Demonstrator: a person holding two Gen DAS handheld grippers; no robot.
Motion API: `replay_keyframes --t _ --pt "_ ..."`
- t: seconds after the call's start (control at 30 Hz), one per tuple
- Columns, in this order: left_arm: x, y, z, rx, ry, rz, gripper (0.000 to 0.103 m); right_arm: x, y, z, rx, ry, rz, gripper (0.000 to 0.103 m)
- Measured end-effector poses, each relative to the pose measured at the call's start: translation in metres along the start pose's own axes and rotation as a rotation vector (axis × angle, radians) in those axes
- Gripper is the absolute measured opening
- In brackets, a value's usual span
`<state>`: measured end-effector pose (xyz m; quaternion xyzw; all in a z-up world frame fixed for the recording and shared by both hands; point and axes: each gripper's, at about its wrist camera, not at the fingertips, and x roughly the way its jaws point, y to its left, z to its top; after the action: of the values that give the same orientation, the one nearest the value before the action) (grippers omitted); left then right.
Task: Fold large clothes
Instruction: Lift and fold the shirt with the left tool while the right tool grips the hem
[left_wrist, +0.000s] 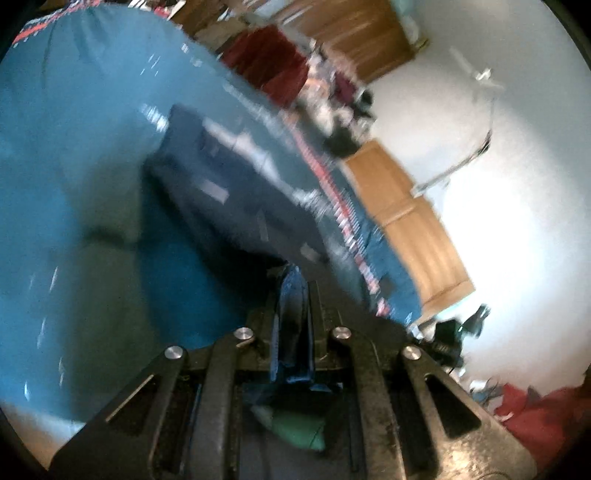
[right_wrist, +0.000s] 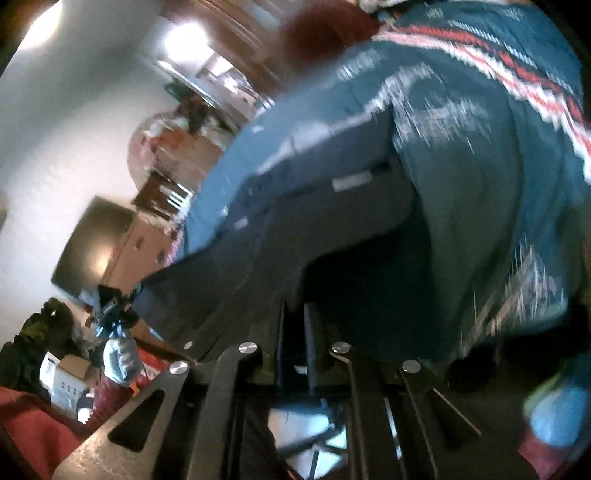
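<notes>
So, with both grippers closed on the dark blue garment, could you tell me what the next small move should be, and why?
Probably carry both pinched edges together across and lower them onto the teal bedspread. The left gripper and right gripper each look shut on the dark blue garment, which hangs lifted above the bed, and both views are motion-blurred, so a fold seems under way.

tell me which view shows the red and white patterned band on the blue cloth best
The right wrist view: the patterned band runs wide and close across the top right of the blue cloth, though blurred. The left wrist view shows it only as a thin, smeared strip along the cloth's far edge.
</notes>
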<state>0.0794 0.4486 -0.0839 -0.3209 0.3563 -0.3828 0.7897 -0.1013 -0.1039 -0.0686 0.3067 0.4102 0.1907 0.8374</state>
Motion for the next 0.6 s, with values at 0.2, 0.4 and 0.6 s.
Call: replay_keyframes --t 0.2,0.4,0.6 --pt "0.043 -0.013 0.076 0.046 -0.064 0.030 0.011 0.026 0.003 0.117 -0.046 -0.047 -0.030 0.008" --pt "0.112 0.005 0.152 0.071 -0.048 0.104 0.012 0.105 -0.023 0.249 -0.075 -0.020 -0.088 0.005" --pt "0.193 0.072 0.211 0.033 -0.014 0.253 0.018 0.200 -0.089 0.357 -0.067 0.004 -0.167 0.004"
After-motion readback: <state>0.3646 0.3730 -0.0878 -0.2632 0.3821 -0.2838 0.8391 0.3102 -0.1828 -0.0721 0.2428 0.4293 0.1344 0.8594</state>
